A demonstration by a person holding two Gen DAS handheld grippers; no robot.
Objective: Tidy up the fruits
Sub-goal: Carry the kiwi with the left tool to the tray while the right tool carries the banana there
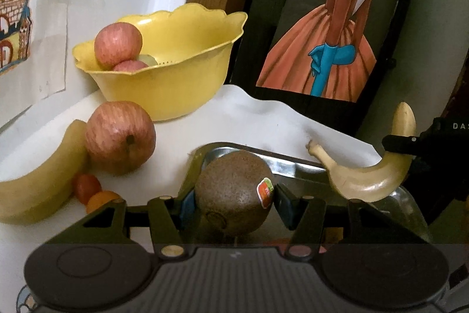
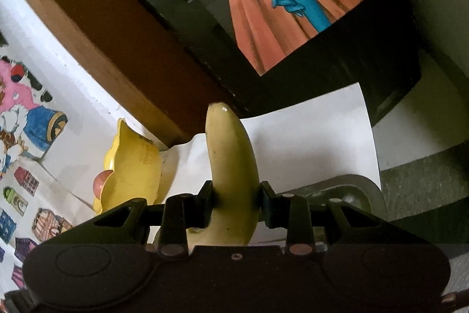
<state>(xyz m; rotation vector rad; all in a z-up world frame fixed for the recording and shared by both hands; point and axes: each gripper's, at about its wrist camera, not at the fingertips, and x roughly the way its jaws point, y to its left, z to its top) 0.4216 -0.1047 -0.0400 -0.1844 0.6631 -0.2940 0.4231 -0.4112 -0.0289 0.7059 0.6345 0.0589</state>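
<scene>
Brown kiwi (image 1: pixel 233 192) clamped in left gripper (image 1: pixel 233 206) above metal tray (image 1: pixel 296 166); right gripper (image 2: pixel 236 206) grips banana (image 2: pixel 231 166); yellow bowl (image 1: pixel 176 90) holds apples (image 1: pixel 118 44).

left hand-held gripper (image 1: pixel 233 206): black linkage, blue pads | right hand-held gripper (image 2: pixel 236 206): black, brass rivets

**White-covered table and the things resting on it**

A table (image 1: pixel 263 119) covered in white is seen. At its back left a yellow scalloped plastic bowl (image 1: pixel 164 90) is set. In front of the bowl a red-streaked round apple (image 1: pixel 120 137) is placed, touched on its left by a pale yellow curved banana (image 1: pixel 38 189). Just beside them a small red tomato (image 1: pixel 86 187) and a small orange tomato (image 1: pixel 101 200) are laid together. Toward the right a shiny rectangular metal tray (image 1: pixel 293 166) is set.
</scene>
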